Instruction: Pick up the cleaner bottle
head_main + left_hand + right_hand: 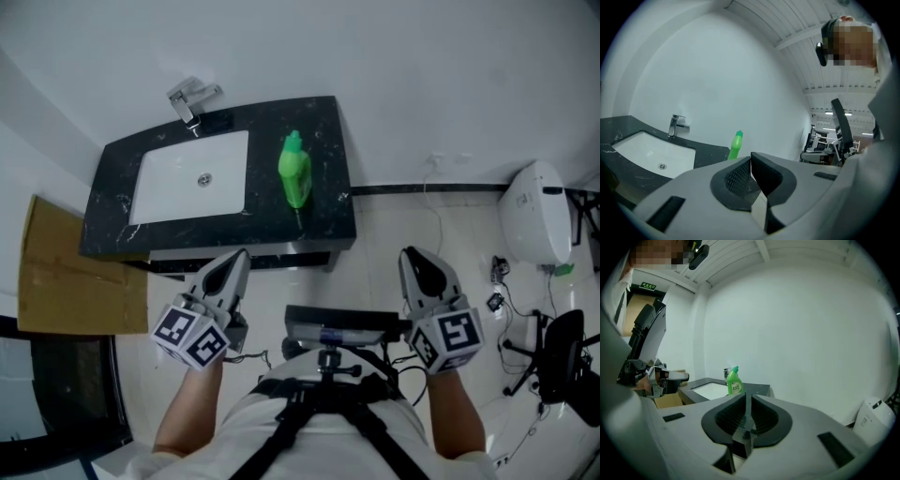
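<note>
The green cleaner bottle (295, 173) stands upright on the black counter (323, 220), to the right of the white sink basin (225, 155). It also shows as the green bottle (735, 145) in the left gripper view and the labelled bottle (734, 381) in the right gripper view. My left gripper (239, 255) is held in front of the counter's near edge, jaws together, nothing in them; its tips (750, 157) meet. My right gripper (410, 253) hangs over the floor to the right of the counter, apart from the bottle, with its jaws (746, 395) closed to a thin slit and empty.
A chrome faucet (192, 98) stands behind the basin. Flat cardboard (66, 272) leans at the left of the counter. A white fixture (536, 211) sits by the wall at the right, with cables and a black chair (562, 361) on the floor near it.
</note>
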{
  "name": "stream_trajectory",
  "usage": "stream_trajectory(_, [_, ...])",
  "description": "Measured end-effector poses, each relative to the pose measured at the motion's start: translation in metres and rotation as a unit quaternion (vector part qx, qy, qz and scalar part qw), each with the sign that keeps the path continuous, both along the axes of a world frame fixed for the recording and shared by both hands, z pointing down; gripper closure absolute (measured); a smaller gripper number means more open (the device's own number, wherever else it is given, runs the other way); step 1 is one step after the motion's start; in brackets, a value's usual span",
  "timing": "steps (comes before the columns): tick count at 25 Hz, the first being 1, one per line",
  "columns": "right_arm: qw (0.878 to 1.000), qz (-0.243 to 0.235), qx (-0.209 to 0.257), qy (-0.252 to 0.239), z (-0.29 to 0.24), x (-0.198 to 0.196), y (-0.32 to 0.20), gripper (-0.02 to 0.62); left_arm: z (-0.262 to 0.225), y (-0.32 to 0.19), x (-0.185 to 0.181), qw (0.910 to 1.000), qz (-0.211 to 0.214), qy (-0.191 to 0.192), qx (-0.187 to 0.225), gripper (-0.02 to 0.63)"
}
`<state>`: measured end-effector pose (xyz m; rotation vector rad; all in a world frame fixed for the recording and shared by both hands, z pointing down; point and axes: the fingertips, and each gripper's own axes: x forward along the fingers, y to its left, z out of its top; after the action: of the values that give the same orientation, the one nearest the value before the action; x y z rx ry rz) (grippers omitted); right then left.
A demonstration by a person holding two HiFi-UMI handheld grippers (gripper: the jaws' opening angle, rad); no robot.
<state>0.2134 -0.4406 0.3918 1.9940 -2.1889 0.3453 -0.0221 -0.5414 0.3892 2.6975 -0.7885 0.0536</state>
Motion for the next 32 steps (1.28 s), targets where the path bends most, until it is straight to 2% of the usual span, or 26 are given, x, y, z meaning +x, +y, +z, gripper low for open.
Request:
stream_trajectory(8, [1.000,-0.002,-0.009,-0.009,0.009,0.012,0.006,0.586,0.002,-0.006,0.018,1.0000,-0.007,-0.001,0.002,0.602])
stream_trajectory(19, [0.999,-0.032,-0.024,-0.023,0.026,0.008,-0.009,0.586,0.019,-0.018,0.038,0.9994,-0.009,-0.034,-0.002,0.600])
stream_trajectory(23, [0.999,-0.035,-0.015,-0.024,0.027,0.011,-0.014,0.586,0.022,-0.023,0.051,0.9994,0.002,-0.033,-0.003,0.450])
stream_trajectory(27, [0.999,-0.038,-0.020,-0.026,0.030,0.015,-0.014,0.586,0.021,-0.029,0.063,0.9995,0.003,-0.032,0.002,0.387])
stream_trajectory(32, [0.998,-0.041,-0.021,-0.030,0.033,0.019,-0.014,0.586,0.026,-0.039,0.074,0.9991,-0.003,-0.041,0.010,0.354])
